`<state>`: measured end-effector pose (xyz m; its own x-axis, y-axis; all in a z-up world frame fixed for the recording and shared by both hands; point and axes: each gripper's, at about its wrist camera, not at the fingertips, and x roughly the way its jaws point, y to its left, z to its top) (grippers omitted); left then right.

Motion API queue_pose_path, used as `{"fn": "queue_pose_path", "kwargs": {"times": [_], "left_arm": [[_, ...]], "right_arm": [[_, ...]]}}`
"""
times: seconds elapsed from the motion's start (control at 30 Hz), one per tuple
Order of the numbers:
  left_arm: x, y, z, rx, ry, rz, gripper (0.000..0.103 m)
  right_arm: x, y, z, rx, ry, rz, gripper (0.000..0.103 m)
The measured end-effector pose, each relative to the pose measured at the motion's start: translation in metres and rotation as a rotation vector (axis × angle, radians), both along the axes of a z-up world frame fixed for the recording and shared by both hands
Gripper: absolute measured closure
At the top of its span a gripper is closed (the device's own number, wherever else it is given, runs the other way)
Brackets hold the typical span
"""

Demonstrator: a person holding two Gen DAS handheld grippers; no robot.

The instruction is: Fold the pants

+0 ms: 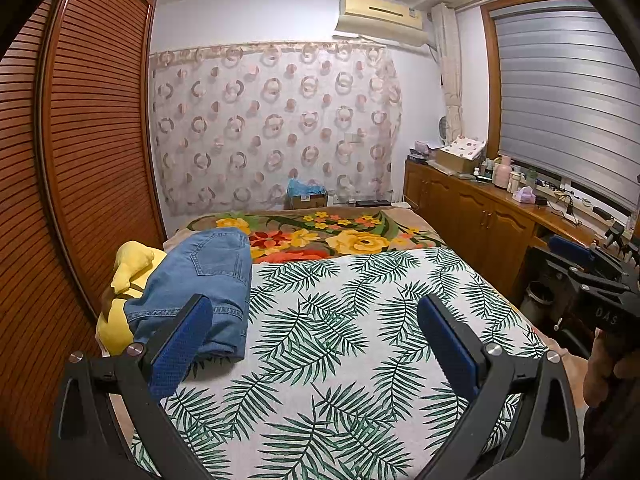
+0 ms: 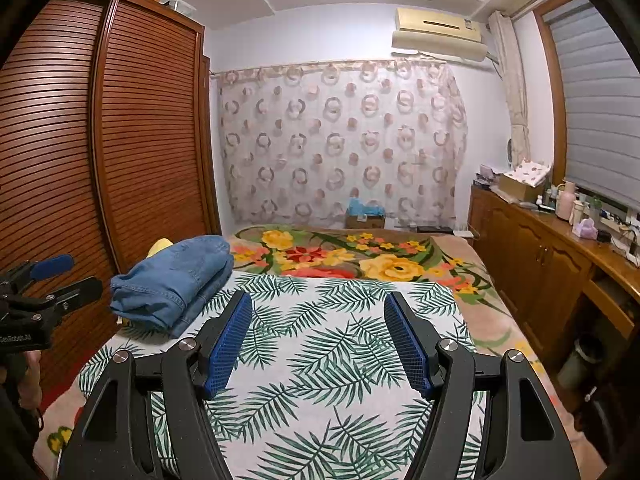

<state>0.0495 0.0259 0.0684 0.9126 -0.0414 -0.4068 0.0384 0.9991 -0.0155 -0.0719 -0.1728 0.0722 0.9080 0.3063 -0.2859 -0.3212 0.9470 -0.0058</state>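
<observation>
1. Pants [image 1: 200,284]: blue denim, coarse twill with pale stitched seams and a patch pocket showing on top; they are lying folded into a thick rectangular bundle at the left edge of the bed, partly on the leaf-print sheet and partly over a yellow cushion. In the right wrist view the stacked folded layers [image 2: 176,280] are showing along the near edge.
2. Leaf-print sheet [image 1: 360,340]: pale woven cloth printed with green palm fronds, lying flat and smooth over the near half of the bed.
3. Floral blanket [image 1: 340,236]: plush, brown ground with large yellow, orange and red flowers, covering the far half of the bed.
4. Yellow cushion [image 1: 128,268]: soft, rounded and lumpy, sitting under and just beside the pants at the bed's left edge.
5. Left gripper [image 1: 316,332]: black angular arms with blue ribbed rubber pads; its jaws are standing wide apart and holding nothing, hovering above the sheet, with the left pad just in front of the pants.
6. Right gripper [image 2: 318,336]: same build, jaws spread apart and grasping nothing, hovering over the sheet, apart from the pants.
7. Wardrobe [image 1: 80,120]: reddish-brown wood with fine horizontal louvres, standing along the left side of the bed.
8. Curtain [image 2: 340,140]: sheer, ring-patterned, hanging on the far wall.
</observation>
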Motion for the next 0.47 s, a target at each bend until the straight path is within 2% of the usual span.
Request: {"fn": "queue_pose_path", "kwargs": {"times": [0.47], "left_arm": [[-0.0006, 0.0003, 0.0000, 0.000, -0.003, 0.001, 0.001]], "right_arm": [[0.0003, -0.0023, 0.0012, -0.002, -0.009, 0.007, 0.033]]}}
